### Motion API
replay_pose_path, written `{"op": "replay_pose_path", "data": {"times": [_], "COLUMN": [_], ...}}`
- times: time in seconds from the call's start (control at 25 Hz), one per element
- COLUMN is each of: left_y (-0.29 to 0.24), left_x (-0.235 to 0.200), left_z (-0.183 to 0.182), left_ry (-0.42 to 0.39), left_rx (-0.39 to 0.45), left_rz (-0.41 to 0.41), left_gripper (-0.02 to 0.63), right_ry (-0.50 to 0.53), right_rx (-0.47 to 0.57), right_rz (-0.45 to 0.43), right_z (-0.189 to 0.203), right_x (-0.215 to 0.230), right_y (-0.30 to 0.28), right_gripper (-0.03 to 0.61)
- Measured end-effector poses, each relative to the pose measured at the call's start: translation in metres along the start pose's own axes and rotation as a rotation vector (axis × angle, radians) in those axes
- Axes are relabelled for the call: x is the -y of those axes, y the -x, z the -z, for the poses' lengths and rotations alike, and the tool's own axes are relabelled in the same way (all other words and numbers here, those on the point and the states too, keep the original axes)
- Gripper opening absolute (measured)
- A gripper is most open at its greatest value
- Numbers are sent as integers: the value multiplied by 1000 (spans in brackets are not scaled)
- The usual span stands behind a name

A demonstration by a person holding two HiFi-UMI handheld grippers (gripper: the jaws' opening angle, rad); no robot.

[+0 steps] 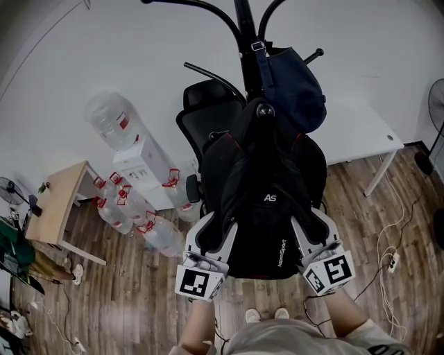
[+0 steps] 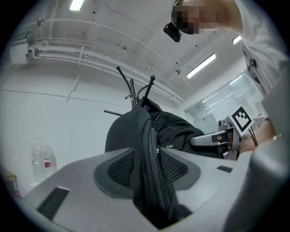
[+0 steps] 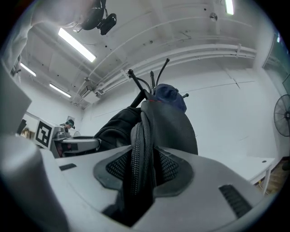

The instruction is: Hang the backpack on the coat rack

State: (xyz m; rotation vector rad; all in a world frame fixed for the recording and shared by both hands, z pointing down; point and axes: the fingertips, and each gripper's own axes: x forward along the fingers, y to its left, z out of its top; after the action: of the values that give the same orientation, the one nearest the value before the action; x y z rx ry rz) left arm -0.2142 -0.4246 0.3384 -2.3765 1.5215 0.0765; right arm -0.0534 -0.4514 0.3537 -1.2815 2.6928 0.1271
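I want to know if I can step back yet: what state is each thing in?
backpack: upright, its top at a hook of the coat rack, apparently hanging.
left gripper: open, the backpack's zipped edge between its jaws.
right gripper: open, the backpack's other edge between its jaws.
blue bag: hung on the coat rack by its strap.
water bottle: upturned on the dispenser.

Head view steeply down above the backpack (image 1: pixel 267 215); gripper views close, upward, opposite sides, same backpack, seemingly coat rack (image 1: pixel 244 28).
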Motion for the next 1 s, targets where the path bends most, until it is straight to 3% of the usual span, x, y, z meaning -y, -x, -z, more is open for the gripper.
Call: {"op": "replay_pose_path", "data": {"times": [0.24,0.36,0.48,0.56,0.64,1.0], "left_y": [33,50,62,68,74,117], "left_x": [-8,5,29,47,65,95], "left_z": [-21,-27,-21,-10,2,25], "left_ry": [41,51,83,98,125,176], "left_rx": [28,39,26,4,-23,-117], "left_rz": [-125,-166,-195,-213,-210,-201], "left_gripper": [187,186,133,51,9,8], "right_ry": [54,34,-44,-106,-155,-239], "right_rx": [110,99,76,63,32,-161], "right_rz": [0,-20,-42,-62,-99,-365], "right_z": [-22,-13,1,11,27,90], "right_x": [5,6,8,7,-5,-111], "right_y": [33,50,69,82,95,139], "right_gripper": [150,149,140,96,35,28]}}
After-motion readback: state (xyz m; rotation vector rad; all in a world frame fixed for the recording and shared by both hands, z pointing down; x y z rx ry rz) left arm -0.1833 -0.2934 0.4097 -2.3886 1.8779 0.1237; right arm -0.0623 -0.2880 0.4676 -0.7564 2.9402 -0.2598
